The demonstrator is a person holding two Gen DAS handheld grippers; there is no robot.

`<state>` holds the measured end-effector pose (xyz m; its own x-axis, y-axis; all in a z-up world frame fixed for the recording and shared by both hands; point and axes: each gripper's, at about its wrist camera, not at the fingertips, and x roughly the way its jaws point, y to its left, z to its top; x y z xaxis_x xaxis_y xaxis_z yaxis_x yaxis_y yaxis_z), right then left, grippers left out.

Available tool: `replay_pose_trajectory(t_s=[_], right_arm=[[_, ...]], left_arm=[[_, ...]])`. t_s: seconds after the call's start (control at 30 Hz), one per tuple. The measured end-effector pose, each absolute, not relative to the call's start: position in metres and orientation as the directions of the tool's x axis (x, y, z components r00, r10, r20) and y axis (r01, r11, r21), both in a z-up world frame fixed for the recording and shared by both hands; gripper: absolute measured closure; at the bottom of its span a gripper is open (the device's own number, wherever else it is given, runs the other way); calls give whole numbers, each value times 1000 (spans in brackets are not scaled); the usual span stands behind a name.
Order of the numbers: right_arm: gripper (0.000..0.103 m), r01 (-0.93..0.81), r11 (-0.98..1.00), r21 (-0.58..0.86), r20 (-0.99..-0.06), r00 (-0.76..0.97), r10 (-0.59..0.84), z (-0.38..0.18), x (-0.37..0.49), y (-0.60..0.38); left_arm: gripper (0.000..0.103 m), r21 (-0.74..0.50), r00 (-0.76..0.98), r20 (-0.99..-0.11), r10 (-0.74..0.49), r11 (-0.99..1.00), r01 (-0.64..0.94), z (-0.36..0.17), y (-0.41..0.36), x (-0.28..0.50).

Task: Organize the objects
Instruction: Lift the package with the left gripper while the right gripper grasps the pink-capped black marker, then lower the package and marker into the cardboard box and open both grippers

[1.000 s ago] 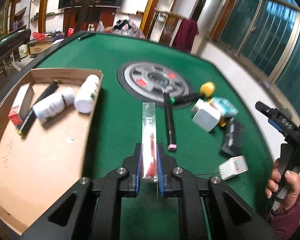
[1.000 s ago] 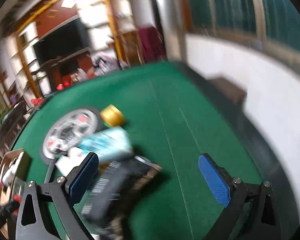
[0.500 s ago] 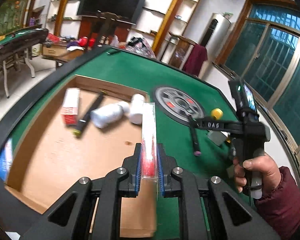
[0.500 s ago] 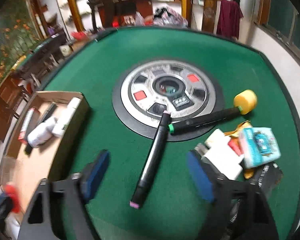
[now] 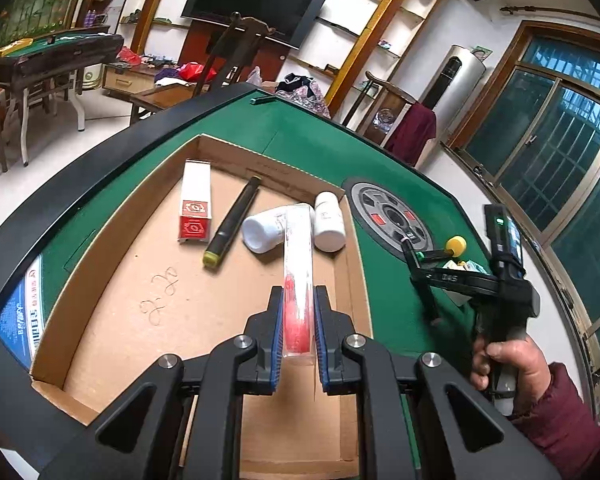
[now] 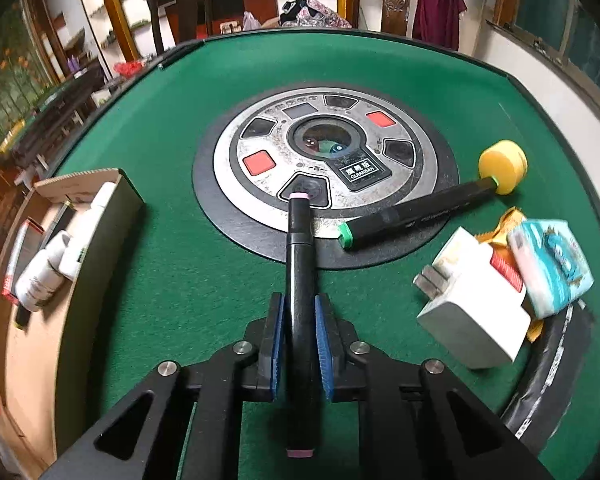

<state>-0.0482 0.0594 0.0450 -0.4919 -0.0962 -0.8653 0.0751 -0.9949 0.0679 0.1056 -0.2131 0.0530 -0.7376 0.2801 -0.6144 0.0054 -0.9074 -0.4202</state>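
My left gripper [image 5: 298, 320] is shut on a clear plastic tube with a red item inside [image 5: 298, 264] and holds it above the cardboard box [image 5: 112, 312]. In the box lie a red-and-white carton [image 5: 195, 202], a dark marker [image 5: 232, 222] and two white bottles [image 5: 268, 229]. My right gripper [image 6: 300, 340] is shut on a black marker with pink ends [image 6: 299, 248] that lies on the green table [image 6: 172, 240]. The right gripper also shows in the left wrist view [image 5: 428, 280].
On the right of the table lie a black marker with a green end [image 6: 416, 213], a yellow cap [image 6: 503, 165], a white charger [image 6: 474, 308], a teal packet [image 6: 552, 268] and a black pack [image 6: 556, 364]. The round centre console [image 6: 324, 152] sits ahead.
My left gripper has carried the tube leftwards from over the felt to over the box. My right gripper has swung to the pink-ended marker and shut on it.
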Motion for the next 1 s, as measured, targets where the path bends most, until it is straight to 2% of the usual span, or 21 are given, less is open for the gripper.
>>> replay_pose_trajectory(t_s=[0.17,0.43,0.57,0.7,0.87,1.0], right_arm=[[87,80,-974,211,-821,-526,-221,54,-35,77],[86,201,-898,390,-710,-556,-433,100,-8,69],[86,290,-827,481,-679,-474,-561,112,-3,43],[86,310,-754,579,-671,-344,-657,100,-9,6],[86,305,-750,586,-707,-259,-658,78,-22,-42],[86,300,-790,534,-760,-240,-604,64,-34,-71]], left_arm=[[90,-403,-732,-633,253,-915,33,54,-218,106],[90,-258,-722,-678,141,-965,54,66,-214,89],[90,-216,-656,-743,134,-975,46,58,-211,64],[90,-159,-605,-789,107,-987,32,48,-205,39],[90,-132,-536,-841,76,-989,68,31,-210,6],[89,-185,-512,-852,111,-978,96,23,-225,-10]])
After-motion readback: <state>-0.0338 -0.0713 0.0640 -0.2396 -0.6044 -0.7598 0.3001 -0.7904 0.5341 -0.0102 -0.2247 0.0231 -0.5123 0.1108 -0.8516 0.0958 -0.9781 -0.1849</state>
